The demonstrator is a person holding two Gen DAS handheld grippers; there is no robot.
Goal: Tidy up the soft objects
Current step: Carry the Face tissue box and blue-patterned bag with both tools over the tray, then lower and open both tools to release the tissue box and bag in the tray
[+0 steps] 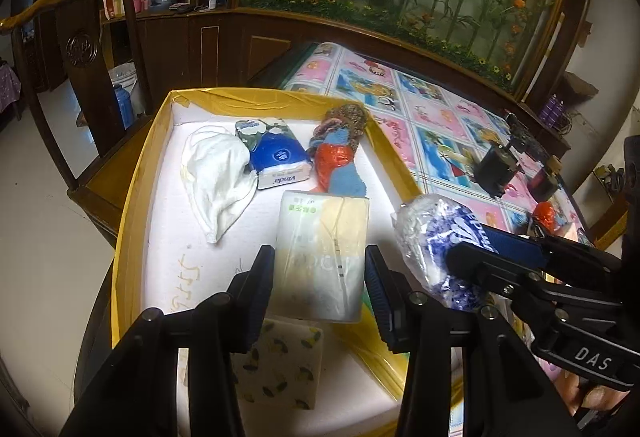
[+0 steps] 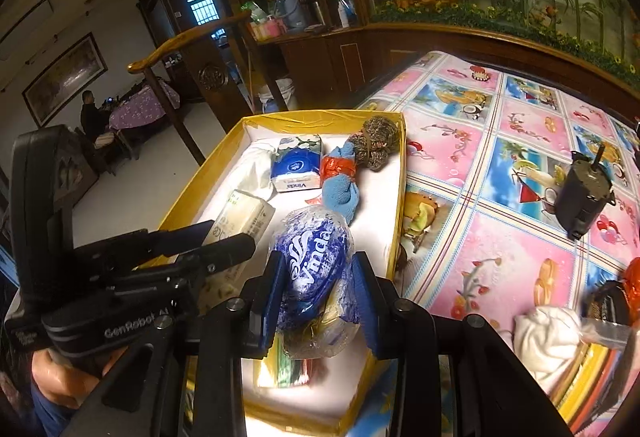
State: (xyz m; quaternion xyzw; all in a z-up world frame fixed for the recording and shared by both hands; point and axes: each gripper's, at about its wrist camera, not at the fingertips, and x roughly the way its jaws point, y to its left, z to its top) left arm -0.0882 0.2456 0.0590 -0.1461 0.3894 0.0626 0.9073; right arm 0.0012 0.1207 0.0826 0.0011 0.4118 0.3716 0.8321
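My left gripper (image 1: 320,269) is shut on a white tissue pack (image 1: 320,237) with green print, held over the white floor of a yellow box (image 1: 132,189). Under it lies a lemon-patterned pack (image 1: 280,369). My right gripper (image 2: 318,265) is shut on a crinkly blue-and-white Vinda pack (image 2: 312,261), over the same box (image 2: 398,197) near its right wall. Further back in the box lie a white cloth (image 1: 218,177), a small blue Vinda pack (image 1: 276,157), a blue sock with a red bag (image 1: 336,165) and a brown knitted piece (image 1: 346,117). Each gripper shows in the other's view: the right gripper (image 1: 496,245) and the left gripper (image 2: 216,239).
The box stands at the left edge of a table with a pink and blue picture cloth (image 2: 500,157). On the cloth are a black motor-like block (image 2: 584,193), a white cloth (image 2: 548,337) and an orange thing (image 2: 632,285). A wooden chair (image 1: 80,49) stands left of the box. A person (image 2: 90,109) sits far off.
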